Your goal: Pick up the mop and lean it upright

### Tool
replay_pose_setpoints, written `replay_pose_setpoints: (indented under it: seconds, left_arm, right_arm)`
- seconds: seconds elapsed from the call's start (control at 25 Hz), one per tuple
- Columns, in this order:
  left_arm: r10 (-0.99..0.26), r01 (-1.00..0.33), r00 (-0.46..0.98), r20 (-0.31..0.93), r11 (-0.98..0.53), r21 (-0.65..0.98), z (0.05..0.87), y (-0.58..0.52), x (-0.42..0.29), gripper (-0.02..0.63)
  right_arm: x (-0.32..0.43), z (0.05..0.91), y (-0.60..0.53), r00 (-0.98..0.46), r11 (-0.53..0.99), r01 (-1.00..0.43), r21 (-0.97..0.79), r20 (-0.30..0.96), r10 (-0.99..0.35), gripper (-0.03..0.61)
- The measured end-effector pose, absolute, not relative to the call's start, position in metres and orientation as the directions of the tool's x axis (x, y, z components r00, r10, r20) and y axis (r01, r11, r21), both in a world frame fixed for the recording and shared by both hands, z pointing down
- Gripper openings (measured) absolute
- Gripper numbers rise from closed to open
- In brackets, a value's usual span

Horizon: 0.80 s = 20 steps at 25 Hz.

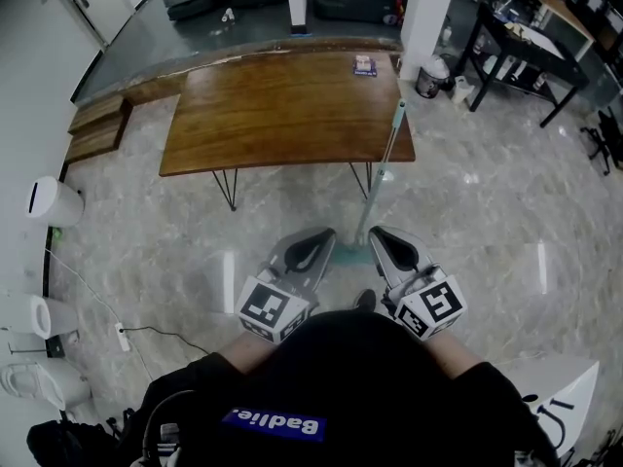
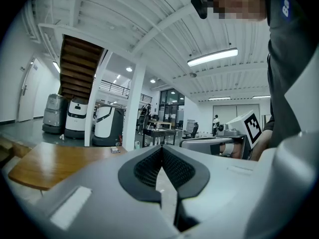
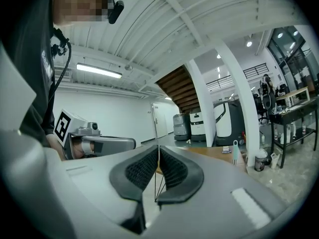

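Note:
The mop [image 1: 383, 168] has a pale teal pole that stands steeply with its top against the right edge of the wooden table [image 1: 282, 105]. Its teal head [image 1: 348, 254] rests on the floor between my two grippers. The left gripper [image 1: 316, 241] sits just left of the head, shut and holding nothing, its pads together [image 2: 162, 151]. To the right of the head, my right gripper [image 1: 384, 239] is likewise shut on nothing [image 3: 158, 151]. The right gripper view shows the mop's handle tip [image 3: 235, 153] ahead to the right, apart from the jaws.
A small box [image 1: 365, 64] lies at the table's far right corner. A white pillar [image 1: 428, 8] and a pale bucket [image 1: 431, 74] stand behind the table, a black desk [image 1: 526, 42] farther right. White bins [image 1: 51, 202] and a floor cable [image 1: 146, 331] are at left.

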<state>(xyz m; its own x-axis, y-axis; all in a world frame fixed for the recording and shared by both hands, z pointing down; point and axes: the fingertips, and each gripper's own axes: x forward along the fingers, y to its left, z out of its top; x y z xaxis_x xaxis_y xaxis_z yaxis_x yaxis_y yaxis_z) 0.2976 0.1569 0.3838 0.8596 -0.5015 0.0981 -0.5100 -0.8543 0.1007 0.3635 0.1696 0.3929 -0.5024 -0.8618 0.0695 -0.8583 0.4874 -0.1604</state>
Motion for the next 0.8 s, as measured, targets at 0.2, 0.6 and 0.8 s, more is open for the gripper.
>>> replay_pose_setpoints:
  seconds: [0.2, 0.6, 0.8]
  left_arm:
    - [-0.524, -0.537, 0.842, 0.128, -0.838, 0.099, 0.390, 0.133, 0.332, 0.020]
    - [-0.567, -0.586, 0.805, 0.175, -0.806, 0.087, 0.395, 0.105, 0.376, 0.020]
    - [-0.580, -0.603, 0.791, 0.195, -0.793, 0.088, 0.402, 0.101, 0.384, 0.020]
  right_arm:
    - [0.399, 0.401, 0.146, -0.528, 0.508, -0.840, -0.190, 0.072, -0.846, 0.017]
    - [0.444, 0.414, 0.113, -0.579, 0.548, -0.799, -0.248, 0.071, -0.812, 0.018]
    - [0.456, 0.429, 0.103, -0.588, 0.549, -0.789, -0.275, 0.082, -0.805, 0.020]
